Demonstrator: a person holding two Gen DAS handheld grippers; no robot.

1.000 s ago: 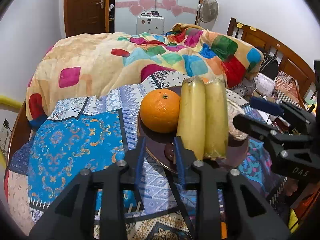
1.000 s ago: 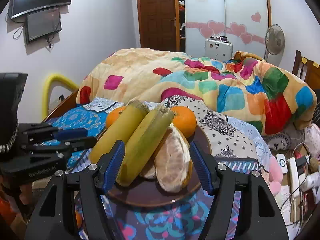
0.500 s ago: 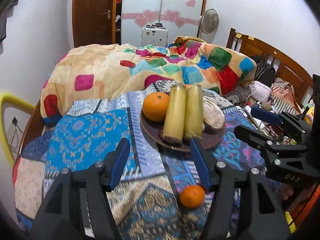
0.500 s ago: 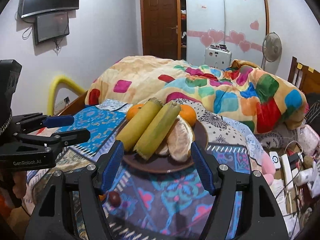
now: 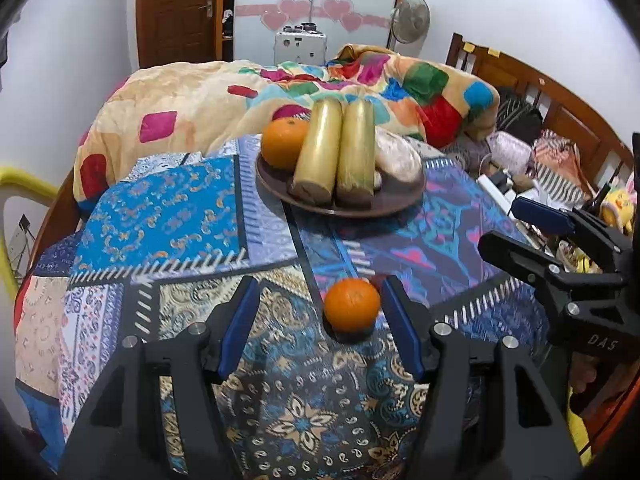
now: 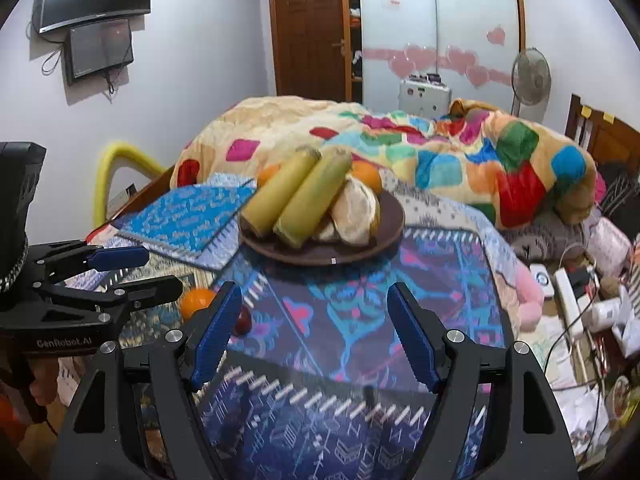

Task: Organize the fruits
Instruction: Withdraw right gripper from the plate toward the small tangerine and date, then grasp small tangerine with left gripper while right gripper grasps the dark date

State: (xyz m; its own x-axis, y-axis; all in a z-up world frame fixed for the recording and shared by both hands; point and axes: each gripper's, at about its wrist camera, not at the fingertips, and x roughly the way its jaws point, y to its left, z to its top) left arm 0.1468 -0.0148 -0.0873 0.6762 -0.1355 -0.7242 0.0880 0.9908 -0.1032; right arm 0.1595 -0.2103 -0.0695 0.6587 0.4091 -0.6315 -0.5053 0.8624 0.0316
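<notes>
— What does your left wrist camera show?
— Your left gripper [image 5: 320,328] has its jaws apart around a loose orange [image 5: 351,310] on the patterned cloth [image 5: 160,208], touching neither pad.

— And the right?
— Your right gripper [image 6: 314,332] hangs spread and empty, short of the brown plate [image 6: 384,236] holding two corn cobs [image 6: 298,198].
</notes>
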